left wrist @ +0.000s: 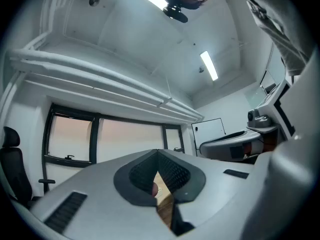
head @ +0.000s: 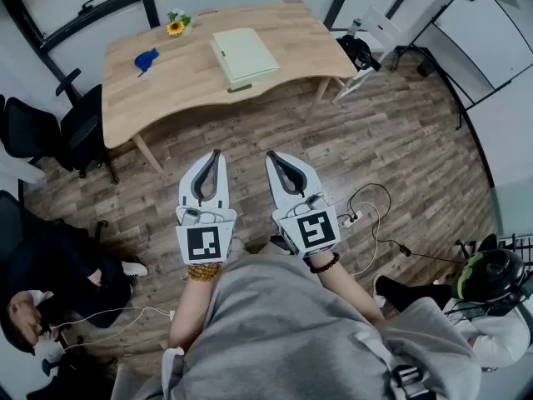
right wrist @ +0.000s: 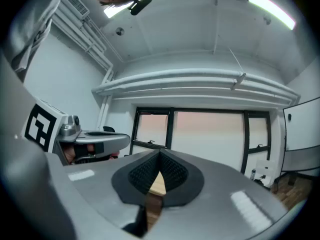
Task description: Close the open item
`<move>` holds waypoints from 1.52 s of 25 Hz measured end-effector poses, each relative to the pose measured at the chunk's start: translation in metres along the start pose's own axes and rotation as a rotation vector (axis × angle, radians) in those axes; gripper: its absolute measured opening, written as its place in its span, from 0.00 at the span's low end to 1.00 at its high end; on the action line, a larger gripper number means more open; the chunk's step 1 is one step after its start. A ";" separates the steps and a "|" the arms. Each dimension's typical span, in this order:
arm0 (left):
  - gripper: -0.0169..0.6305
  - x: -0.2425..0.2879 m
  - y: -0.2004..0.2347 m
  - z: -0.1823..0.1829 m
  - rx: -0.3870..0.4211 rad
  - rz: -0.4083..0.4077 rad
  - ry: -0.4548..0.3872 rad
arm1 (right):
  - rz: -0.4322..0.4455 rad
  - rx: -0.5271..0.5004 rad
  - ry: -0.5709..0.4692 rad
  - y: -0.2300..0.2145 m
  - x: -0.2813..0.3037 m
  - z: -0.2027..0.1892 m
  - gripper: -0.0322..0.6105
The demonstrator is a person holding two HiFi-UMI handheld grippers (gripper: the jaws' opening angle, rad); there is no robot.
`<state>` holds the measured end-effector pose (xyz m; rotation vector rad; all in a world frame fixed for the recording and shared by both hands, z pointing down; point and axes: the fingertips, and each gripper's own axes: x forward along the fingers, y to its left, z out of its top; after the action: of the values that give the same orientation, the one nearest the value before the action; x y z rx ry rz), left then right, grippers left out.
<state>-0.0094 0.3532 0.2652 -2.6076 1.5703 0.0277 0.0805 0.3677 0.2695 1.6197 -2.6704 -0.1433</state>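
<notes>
- Both tongs closed and empty: my left gripper (head: 214, 155) and right gripper (head: 273, 157) hang side by side over the wood-plank floor (head: 391, 140), jaws pressed together with nothing between them.
- Only print in sight: a black-and-white square marker on the left cube (head: 203, 242) and on the right cube (head: 314, 230).
- Task's thing, a flat pale green case (head: 244, 55), lies on the wooden table (head: 166, 94), well apart from both tongs. From here I cannot tell whether its lid stands open.
- Sharing the tabletop: a sunflower (head: 175, 27) at the far edge and a small blue object (head: 146, 59) to the case's left.
- Bare floor lies between the tongs and the table.
- Around the room: black office chairs (head: 83, 127) at left, a black bag (head: 360, 50) on a white stand at the table's right end, and a power strip with looping cable (head: 354, 217) just beside my right gripper.
- One person sits at lower left (head: 50, 298), another at lower right (head: 491, 277).
</notes>
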 end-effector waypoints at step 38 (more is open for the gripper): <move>0.04 0.194 0.024 -0.044 0.085 0.108 0.079 | 0.220 -0.034 -0.018 -0.228 0.131 -0.050 0.07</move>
<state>0.0582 0.1674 0.2943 -2.4869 1.6967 -0.1325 0.2240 0.1433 0.2952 1.3094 -2.8190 -0.1991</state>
